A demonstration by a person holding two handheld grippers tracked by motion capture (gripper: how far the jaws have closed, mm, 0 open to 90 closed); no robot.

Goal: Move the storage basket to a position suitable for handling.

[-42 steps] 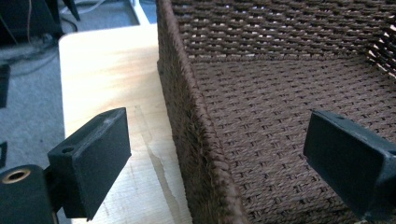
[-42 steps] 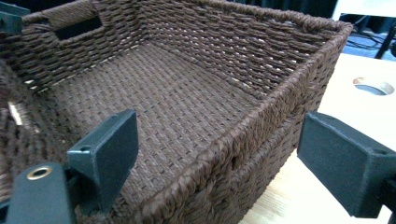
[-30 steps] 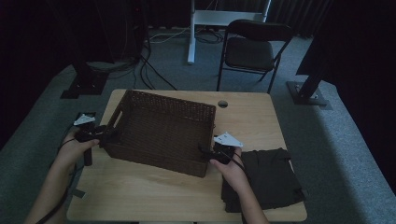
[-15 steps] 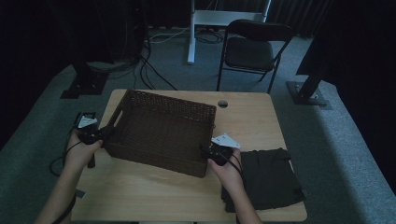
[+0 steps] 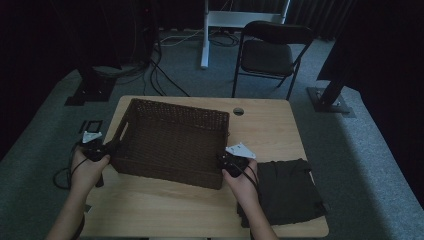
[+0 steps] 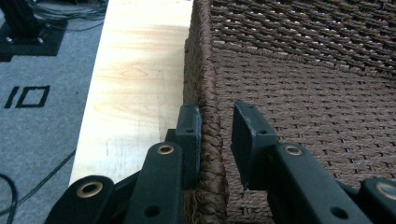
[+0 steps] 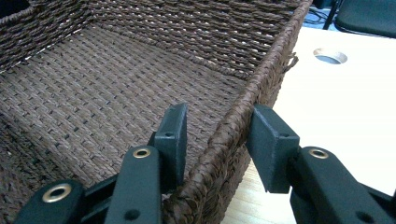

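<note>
Dim room, pale worktop (image 5: 280, 135): each released tool, left tool (image 6: 217, 135) and right tool (image 7: 219, 140), straddles the wicker basket (image 5: 172, 142) rim, probably to grip and shift it.

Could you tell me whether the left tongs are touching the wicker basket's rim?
Touching. In the left gripper view the left tongs straddle the basket rim; the outer jaw presses against the weave, while a narrow gap remains at the inner jaw.

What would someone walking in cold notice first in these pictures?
A big brown woven basket sits on the left half of the pale wooden table. A left hand-held gripper straddles its left rim, jaws open, and a right hand-held gripper straddles its right rim the same way. A folded dark cloth lies at the table's near right corner.
</note>
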